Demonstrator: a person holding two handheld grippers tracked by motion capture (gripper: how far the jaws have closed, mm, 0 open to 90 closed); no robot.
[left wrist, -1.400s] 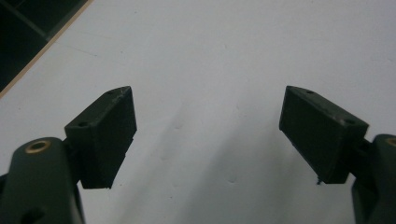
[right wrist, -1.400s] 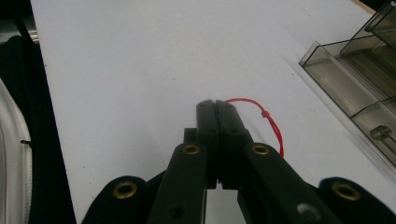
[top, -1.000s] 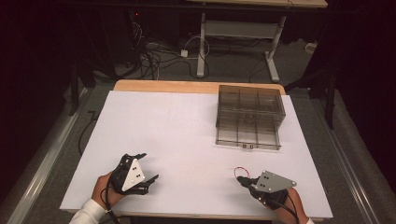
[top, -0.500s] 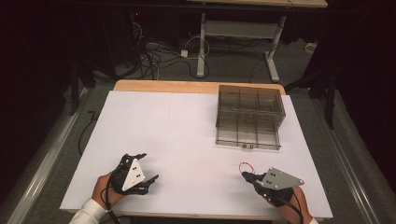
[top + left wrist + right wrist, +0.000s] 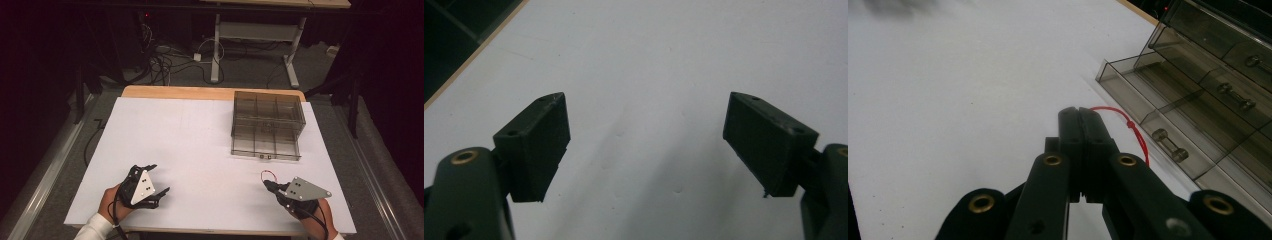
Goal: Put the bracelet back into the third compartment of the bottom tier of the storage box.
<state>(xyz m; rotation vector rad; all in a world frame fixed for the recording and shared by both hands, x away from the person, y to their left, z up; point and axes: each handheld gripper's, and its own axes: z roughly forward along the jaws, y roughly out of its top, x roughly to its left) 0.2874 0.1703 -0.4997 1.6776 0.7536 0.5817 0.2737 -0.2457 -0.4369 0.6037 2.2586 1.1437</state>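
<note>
Right gripper view: right gripper (image 5: 1082,117) clamped on red string (image 5: 1128,125), loop arching toward drawer box (image 5: 1198,95).

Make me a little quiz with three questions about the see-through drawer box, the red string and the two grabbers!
1. Where on the table does the drawer box stand?
A. far right part
B. near left corner
C. right between the two grippers

2. What colour is the string at the right gripper?
A. blue
B. red
C. yellow

3. How do the jaws of the left gripper stand?
A. pressed together
B. wide apart with nothing between them
C. closed on a drawer

Answers:
1. A, since the high view shows the box at the far right, well beyond both grippers.
2. B, since a thin red loop shows at the closed jaw tips in the right gripper view and the high view.
3. B, since the left gripper view shows bare white table between the two pads.
</note>
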